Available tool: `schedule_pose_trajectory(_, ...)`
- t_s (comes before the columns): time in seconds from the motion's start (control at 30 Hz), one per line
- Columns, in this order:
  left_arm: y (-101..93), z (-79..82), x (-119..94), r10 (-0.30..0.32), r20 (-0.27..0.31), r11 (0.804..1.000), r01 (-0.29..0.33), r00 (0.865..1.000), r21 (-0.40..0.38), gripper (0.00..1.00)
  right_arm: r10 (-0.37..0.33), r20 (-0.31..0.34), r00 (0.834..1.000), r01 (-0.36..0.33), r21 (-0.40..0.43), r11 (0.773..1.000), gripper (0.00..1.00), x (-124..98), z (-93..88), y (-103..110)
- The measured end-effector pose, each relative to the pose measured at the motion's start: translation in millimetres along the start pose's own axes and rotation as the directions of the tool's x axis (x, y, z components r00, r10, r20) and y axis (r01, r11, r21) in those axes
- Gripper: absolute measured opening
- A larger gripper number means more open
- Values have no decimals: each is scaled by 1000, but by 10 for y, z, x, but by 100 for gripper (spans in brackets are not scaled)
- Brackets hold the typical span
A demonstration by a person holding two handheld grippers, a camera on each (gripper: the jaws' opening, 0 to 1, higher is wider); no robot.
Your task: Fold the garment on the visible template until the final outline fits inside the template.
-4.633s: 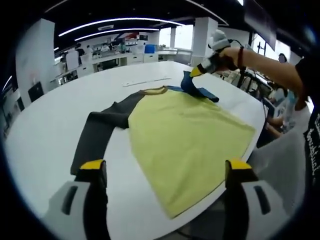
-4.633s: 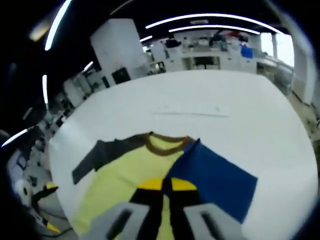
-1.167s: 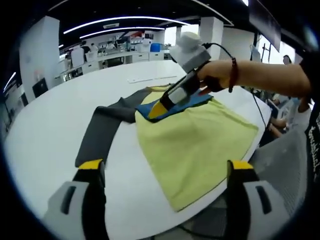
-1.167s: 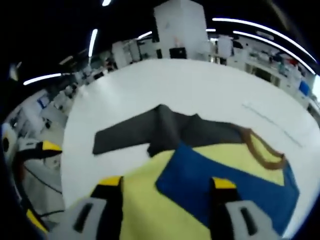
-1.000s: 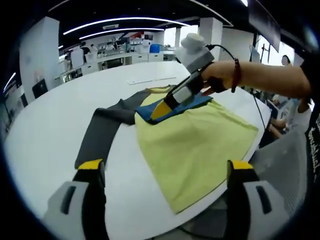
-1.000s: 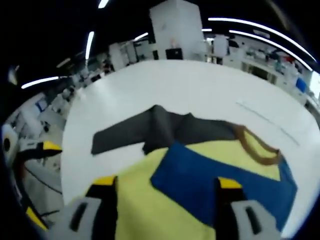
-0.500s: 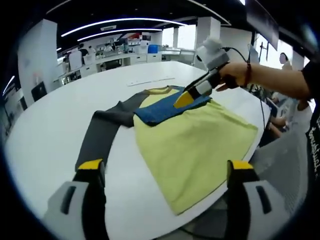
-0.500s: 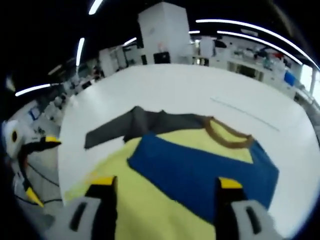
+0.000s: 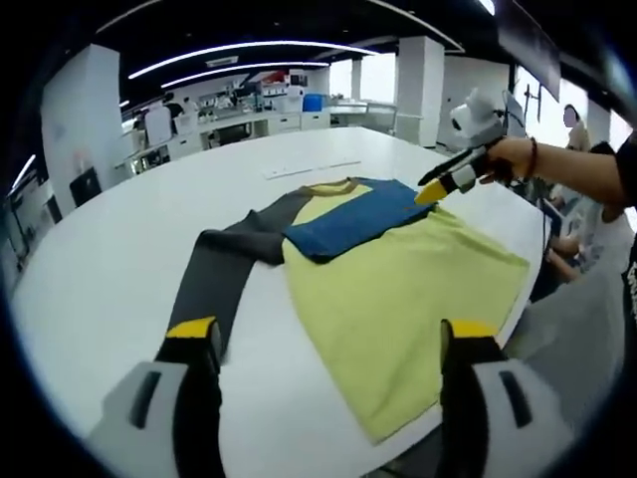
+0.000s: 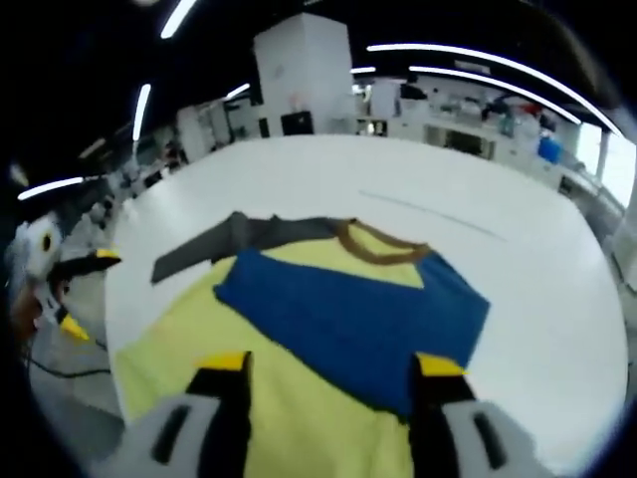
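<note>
Fingers on both your grippers stand spread, empty, touching nothing. Left gripper point(image 9: 323, 344) hangs over the near table point(image 9: 109, 259) edge; right gripper point(image 10: 328, 373) hovers above the garment's point(image 9: 398, 289) yellow body, also seen at far right point(image 9: 438, 189) in the left gripper view. Garment lies flat, blue sleeve point(image 9: 348, 219) folded across the chest, grey sleeve point(image 9: 224, 269) stretched out left. Thin template line point(image 9: 309, 167) sits far of the collar.

Risk: the near hem appears to overhang the table edge; a careless tug there could drag the body off. Grabbing the grey sleeve mid-length may bunch it.
</note>
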State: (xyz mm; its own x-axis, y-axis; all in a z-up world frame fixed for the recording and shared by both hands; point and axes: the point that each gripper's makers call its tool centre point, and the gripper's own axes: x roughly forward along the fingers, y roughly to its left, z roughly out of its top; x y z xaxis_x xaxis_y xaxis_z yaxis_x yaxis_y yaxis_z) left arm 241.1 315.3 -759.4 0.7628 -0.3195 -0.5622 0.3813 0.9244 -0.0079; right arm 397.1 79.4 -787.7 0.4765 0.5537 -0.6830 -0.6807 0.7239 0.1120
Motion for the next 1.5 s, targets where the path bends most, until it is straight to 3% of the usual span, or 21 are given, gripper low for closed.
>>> schedule_pose_trajectory(0.47, 196, 154, 278, 51, 38, 999, -50, 998, -21, 63, -98, 17, 995, 96, 64, 993, 33, -253, -323, -555)
schedule_pose_trajectory(0.9, 340, 145, 653, 40, 29, 999, -40, 999, -12, 44, -122, -2, 993, 121, 86, 989, 12, -237, -520, -680)
schedule_pose_trajectory(1.27, 461, -7, 978, 43, -11, 997, -44, 999, -67, 31, -106, -1, 994, 105, 110, 988, 2, -123, -584, -682)
schedule_pose_trajectory(1.5, 453, -65, 1091, 26, -36, 995, -30, 999, -94, 26, -76, 8, 997, 73, 166, 983, 1, -42, -598, -686)
